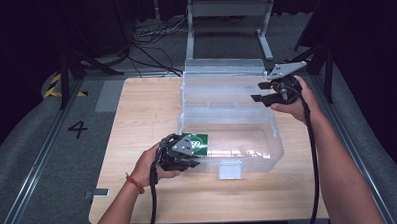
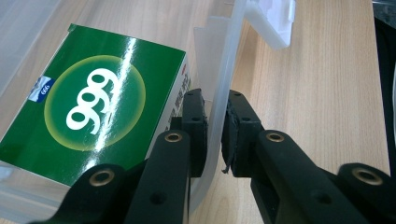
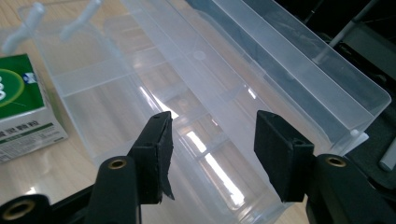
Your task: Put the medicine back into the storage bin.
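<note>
Left tongs (image 2: 214,135) pinching clear box wall (image 2: 223,88), right tongs (image 3: 212,156) spread wide

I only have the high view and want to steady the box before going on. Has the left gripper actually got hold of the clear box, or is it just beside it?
Observer: The left gripper has its fingers on either side of the clear box front wall, pinching it.
Operator: Is the green carton caught in that grip?
Observer: No, the green carton lies inside the box, just beyond the inner finger.
Operator: And the right gripper?
Observer: The right gripper is open above the box, its fingers spread, gripping nothing.
</note>
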### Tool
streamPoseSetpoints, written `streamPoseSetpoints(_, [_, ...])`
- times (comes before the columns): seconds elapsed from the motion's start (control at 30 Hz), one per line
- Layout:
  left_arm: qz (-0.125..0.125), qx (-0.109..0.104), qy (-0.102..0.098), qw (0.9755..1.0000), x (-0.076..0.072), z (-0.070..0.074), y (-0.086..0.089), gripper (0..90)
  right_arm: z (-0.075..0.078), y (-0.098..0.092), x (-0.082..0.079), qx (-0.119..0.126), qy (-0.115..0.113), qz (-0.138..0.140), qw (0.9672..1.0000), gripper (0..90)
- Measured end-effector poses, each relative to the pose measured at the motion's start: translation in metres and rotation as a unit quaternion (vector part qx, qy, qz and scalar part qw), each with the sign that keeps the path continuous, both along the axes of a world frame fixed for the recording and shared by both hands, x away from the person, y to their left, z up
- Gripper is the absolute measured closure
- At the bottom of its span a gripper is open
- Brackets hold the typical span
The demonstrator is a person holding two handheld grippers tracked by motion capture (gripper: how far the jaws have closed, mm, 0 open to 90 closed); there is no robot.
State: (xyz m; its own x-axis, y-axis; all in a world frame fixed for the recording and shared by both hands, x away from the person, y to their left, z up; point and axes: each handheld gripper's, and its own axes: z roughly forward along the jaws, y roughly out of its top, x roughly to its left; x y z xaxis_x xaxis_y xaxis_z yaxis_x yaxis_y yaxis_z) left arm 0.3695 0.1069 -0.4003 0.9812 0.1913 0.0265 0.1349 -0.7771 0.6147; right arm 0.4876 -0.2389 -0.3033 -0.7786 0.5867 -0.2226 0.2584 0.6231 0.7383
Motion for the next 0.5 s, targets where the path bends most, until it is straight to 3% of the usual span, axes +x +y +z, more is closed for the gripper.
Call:
streamPoseSetpoints(0.17, [-0.008,-0.002,-0.001,1.0000,0.001,0.000,0.001,81.2,-0.002,0.006,0.014,-0.006,0.015,0.004,0.9999,48.7])
streamPoseSetpoints(0.5, [-0.012,-0.002,0.005,0.9999,0.002,-0.001,0.003,81.5,-0.008,0.018,0.036,-0.042,0.036,0.014,0.9984,54.1])
